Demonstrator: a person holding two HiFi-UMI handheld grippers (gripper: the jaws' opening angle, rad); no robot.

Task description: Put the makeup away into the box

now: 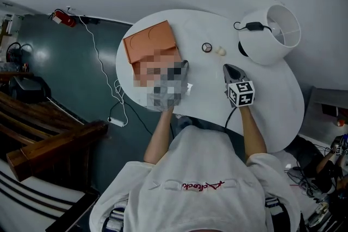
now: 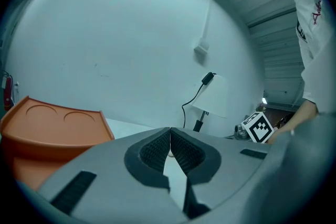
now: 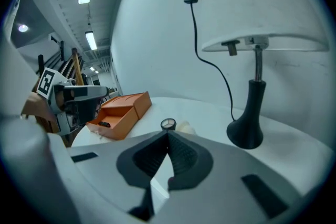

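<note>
An orange box (image 1: 148, 41) lies open on the round white table (image 1: 272, 100), at its left side; in the right gripper view the orange box (image 3: 119, 112) holds a small dark item (image 3: 105, 124). A small round compact (image 1: 206, 47) and a cream-coloured piece (image 1: 220, 51) lie mid-table. My right gripper (image 1: 227, 67) is shut and empty, its tips just short of the compact (image 3: 168, 124) and the cream piece (image 3: 184, 127). My left gripper (image 1: 185, 66) hovers beside the box's near right corner, shut with nothing in it; its tips (image 2: 169, 131) meet.
A lamp with a white shade (image 1: 274, 32) and a black base (image 3: 251, 123) stands at the table's right, its cord (image 3: 210, 60) running up the wall. A cable and power strip (image 1: 116, 121) lie on the floor at left, next to wooden beams (image 1: 49, 149).
</note>
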